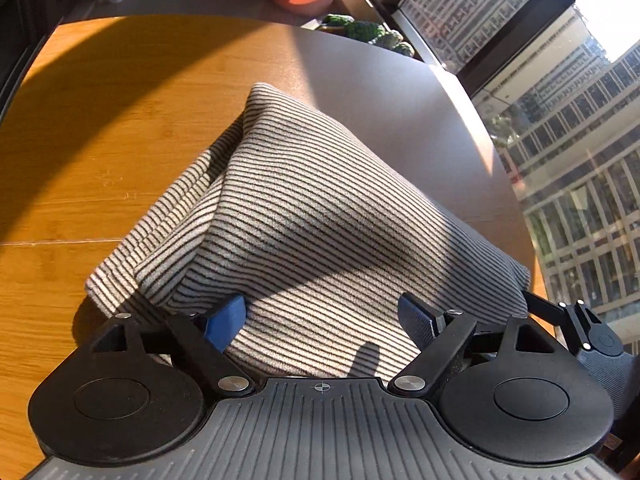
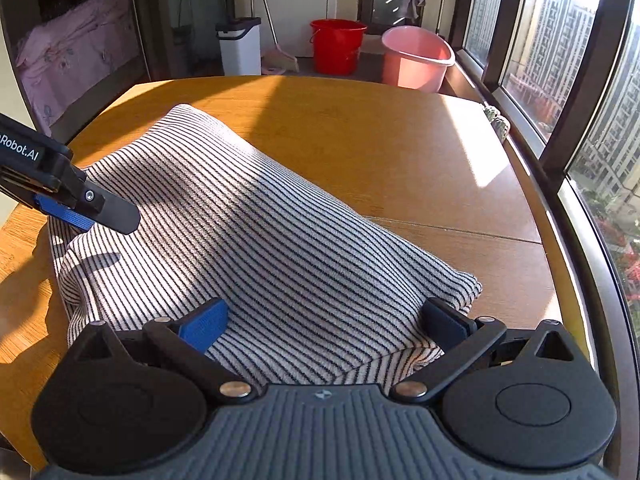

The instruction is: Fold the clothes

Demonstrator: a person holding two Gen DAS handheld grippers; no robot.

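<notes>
A grey garment with thin black stripes (image 1: 304,216) lies folded on the wooden table (image 1: 100,152); it also shows in the right wrist view (image 2: 256,240). My left gripper (image 1: 324,316) is open, its blue pads spread wide over the garment's near edge. My right gripper (image 2: 324,320) is open too, its pads straddling the near edge of the cloth. The left gripper also shows in the right wrist view (image 2: 96,212) at the garment's left corner. The right gripper's side shows at the right edge of the left wrist view (image 1: 580,324).
A pink basin (image 2: 416,56) and a red bucket (image 2: 338,44) stand on the floor beyond the table. A white bin (image 2: 240,46) stands left of them. Windows (image 2: 560,60) run along the right side. Green plants (image 1: 364,30) sit by the sill.
</notes>
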